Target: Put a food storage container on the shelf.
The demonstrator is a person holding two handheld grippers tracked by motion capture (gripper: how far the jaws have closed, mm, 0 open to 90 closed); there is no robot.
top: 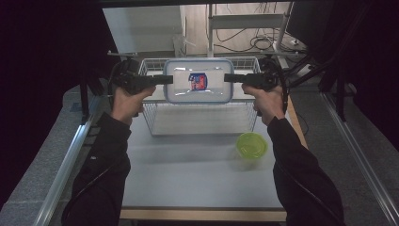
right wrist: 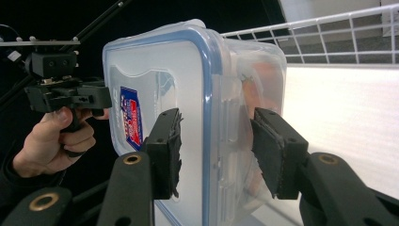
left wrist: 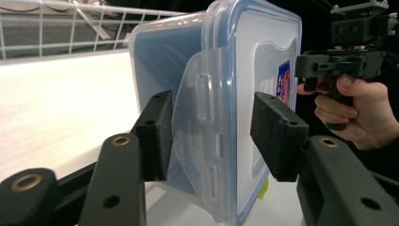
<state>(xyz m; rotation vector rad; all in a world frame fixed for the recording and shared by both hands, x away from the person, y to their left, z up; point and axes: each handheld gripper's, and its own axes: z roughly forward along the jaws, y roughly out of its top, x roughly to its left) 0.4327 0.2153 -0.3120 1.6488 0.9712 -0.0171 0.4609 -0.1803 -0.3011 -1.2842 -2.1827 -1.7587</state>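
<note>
A pale counter [top: 197,183] is seen from above, with a white wire basket [top: 155,120] set at its far part. Above the basket's opening, a clear plastic food container [top: 198,81] with a blue-edged snap lid and a red and blue label is held level between two tools, lid up. Its left end is clamped by the left hand-held gripper [top: 168,79]: in the left gripper view the two black pads [left wrist: 157,134] are pressed on lid and base at the latch flap. Its right end is clamped likewise by the right hand-held gripper [top: 229,78], whose pads [right wrist: 164,153] are closed on the lid and the underside. A small round lime-green lid [top: 251,144] lies on the counter, just in front of the basket's right near corner.
</note>
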